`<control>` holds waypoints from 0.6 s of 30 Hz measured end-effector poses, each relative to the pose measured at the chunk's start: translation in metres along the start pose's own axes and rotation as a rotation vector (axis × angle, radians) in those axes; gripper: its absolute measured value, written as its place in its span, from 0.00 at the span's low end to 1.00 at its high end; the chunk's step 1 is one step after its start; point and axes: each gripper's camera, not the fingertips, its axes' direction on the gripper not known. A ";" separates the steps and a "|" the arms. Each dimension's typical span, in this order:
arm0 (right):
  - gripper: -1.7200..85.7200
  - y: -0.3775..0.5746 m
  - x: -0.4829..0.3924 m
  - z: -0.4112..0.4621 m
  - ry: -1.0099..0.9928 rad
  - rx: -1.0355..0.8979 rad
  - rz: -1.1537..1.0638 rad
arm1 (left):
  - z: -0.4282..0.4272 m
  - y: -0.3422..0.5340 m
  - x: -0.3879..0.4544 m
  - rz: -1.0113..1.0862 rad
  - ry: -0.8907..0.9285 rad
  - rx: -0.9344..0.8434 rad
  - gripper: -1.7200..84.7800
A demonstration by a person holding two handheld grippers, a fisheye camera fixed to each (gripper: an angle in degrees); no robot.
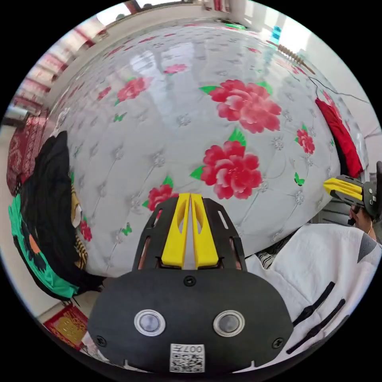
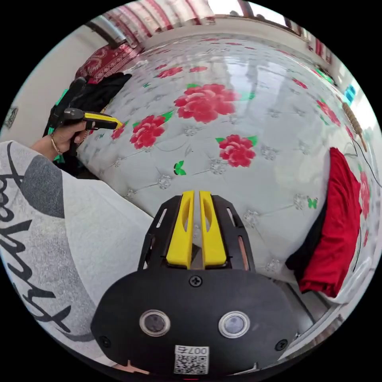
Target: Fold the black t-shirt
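The black t-shirt [image 1: 45, 199] lies bunched in a pile of clothes at the left edge of the flowered bed cover [image 1: 179, 119], partly hanging over the side. In the right gripper view the black t-shirt [image 2: 101, 89] sits at the far left, behind the hand. My left gripper [image 1: 190, 195] hovers over the cover's near edge, its yellow jaws shut on nothing, well right of the pile. My right gripper [image 2: 193, 193] is also shut and empty above the near edge. The left gripper [image 2: 116, 124] shows in a hand beside the pile; the right gripper [image 1: 327, 186] shows at the right edge.
A green printed garment [image 1: 30, 254] and a striped yellow one [image 1: 81, 250] lie under the black pile. A folded red garment [image 2: 338, 230] rests on a dark one [image 2: 308, 246] at the right edge. The person's white sleeve [image 2: 59, 223] is close by. A cable [image 1: 334, 91] runs far right.
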 end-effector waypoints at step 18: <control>0.02 -0.170 -0.138 -0.018 0.212 -0.229 0.201 | -0.022 0.148 -0.385 -0.728 -0.175 0.224 0.14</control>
